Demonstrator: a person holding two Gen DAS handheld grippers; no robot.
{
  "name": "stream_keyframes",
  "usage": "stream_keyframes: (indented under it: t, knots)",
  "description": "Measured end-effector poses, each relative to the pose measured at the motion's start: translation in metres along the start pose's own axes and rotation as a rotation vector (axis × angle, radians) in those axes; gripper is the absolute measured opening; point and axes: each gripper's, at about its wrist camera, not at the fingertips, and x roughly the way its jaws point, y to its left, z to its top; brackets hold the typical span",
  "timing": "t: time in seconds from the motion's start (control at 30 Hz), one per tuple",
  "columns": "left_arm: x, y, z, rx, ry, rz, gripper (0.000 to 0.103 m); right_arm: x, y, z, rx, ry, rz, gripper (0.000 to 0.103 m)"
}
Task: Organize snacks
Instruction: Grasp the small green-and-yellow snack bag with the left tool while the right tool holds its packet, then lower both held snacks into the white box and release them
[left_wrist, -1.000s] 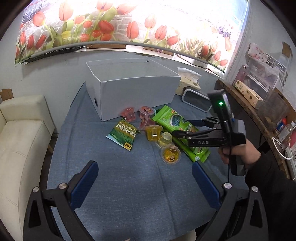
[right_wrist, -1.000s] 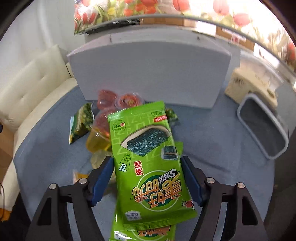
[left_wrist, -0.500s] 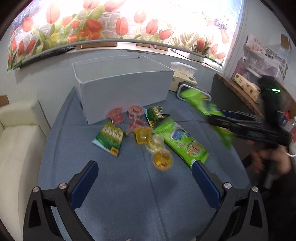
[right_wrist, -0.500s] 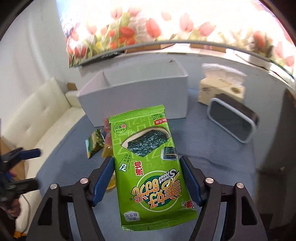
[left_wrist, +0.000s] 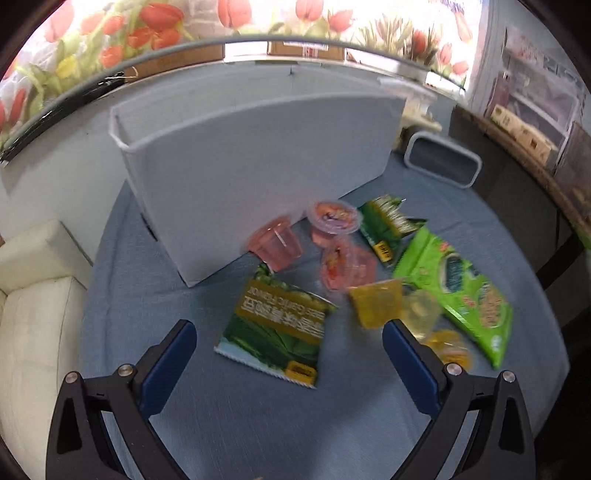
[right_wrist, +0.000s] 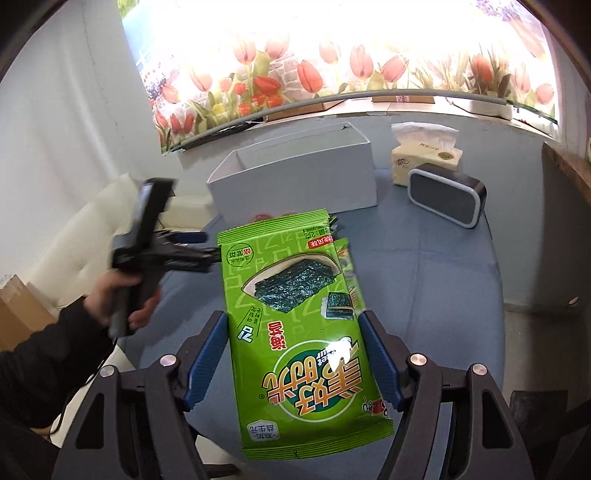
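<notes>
My right gripper (right_wrist: 293, 321) is shut on a bright green seaweed packet (right_wrist: 306, 369), held flat in the air above the blue table. A second seaweed packet (left_wrist: 458, 284) lies on the cloth at the right. My left gripper (left_wrist: 288, 332) is open, low over a dark green snack packet (left_wrist: 280, 325). Another dark green packet (left_wrist: 388, 225) lies further back. Pink jelly cups (left_wrist: 275, 247) and yellow jelly cups (left_wrist: 376, 302) are scattered between them. Behind the snacks stands a white open box (left_wrist: 258, 166). In the right wrist view a hand (right_wrist: 118, 295) holds the left gripper at the left.
A tissue box (right_wrist: 424, 162) and a grey rounded case (right_wrist: 447, 199) stand to the right of the white box. A white sofa (left_wrist: 33, 295) borders the table on the left. A cluttered wooden shelf (left_wrist: 535, 140) runs along the right.
My right gripper has lifted the seaweed packet off the pile and drawn back from the box. My left gripper has sunk and moved in close over the dark green packet.
</notes>
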Motion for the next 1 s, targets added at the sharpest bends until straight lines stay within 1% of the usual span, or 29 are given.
stream_keyframes:
  t: [0.07, 0.13, 0.17, 0.2, 0.23, 0.27, 0.37, 0.5, 0.67, 0.8, 0.87, 0.9, 1.0]
  knots:
    - [0.014, 0.003, 0.001, 0.013, 0.025, 0.009, 0.098, -0.001, 0.001, -0.004, 0.028, -0.003, 0.013, 0.076]
    - [0.025, 0.007, 0.002, 0.022, 0.051, 0.019, 0.083, -0.002, 0.002, -0.006, 0.052, -0.007, 0.043, 0.076]
    - [0.029, 0.008, 0.002, 0.025, 0.059, 0.024, 0.079, -0.002, 0.003, -0.007, 0.051, -0.006, 0.04, 0.076]
    - [0.031, 0.009, 0.002, 0.029, 0.049, 0.037, 0.075, -0.002, 0.004, -0.008, 0.047, -0.007, 0.032, 0.076]
    - [0.031, 0.009, 0.003, 0.034, 0.045, 0.044, 0.067, -0.002, 0.005, -0.008, 0.046, -0.007, 0.032, 0.076]
    - [0.031, 0.009, 0.005, 0.034, 0.045, 0.041, 0.063, -0.002, 0.005, -0.008, 0.049, -0.006, 0.038, 0.076]
    - [0.03, 0.011, 0.005, 0.028, 0.037, 0.046, 0.056, 0.0, 0.004, -0.007, 0.054, -0.01, 0.038, 0.076]
    - [0.023, 0.017, 0.0, -0.019, 0.018, 0.014, 0.05, 0.002, 0.004, -0.005, 0.061, -0.014, 0.042, 0.076]
    - [-0.005, 0.012, -0.013, -0.045, -0.023, -0.011, 0.049, 0.001, 0.006, -0.002, 0.061, -0.027, 0.05, 0.076]
    - [-0.046, 0.005, -0.025, -0.111, -0.084, -0.026, 0.049, -0.002, 0.01, 0.001, 0.065, -0.049, 0.045, 0.076]
    - [-0.064, -0.001, -0.027, -0.131, -0.114, -0.01, 0.049, -0.003, 0.011, 0.004, 0.068, -0.061, 0.041, 0.076]
    - [-0.078, -0.003, -0.029, -0.16, -0.134, -0.006, 0.049, -0.003, 0.012, 0.006, 0.071, -0.065, 0.039, 0.076]
    - [-0.11, -0.011, -0.031, -0.217, -0.177, -0.024, 0.049, 0.0, 0.014, 0.015, 0.071, -0.082, 0.018, 0.076]
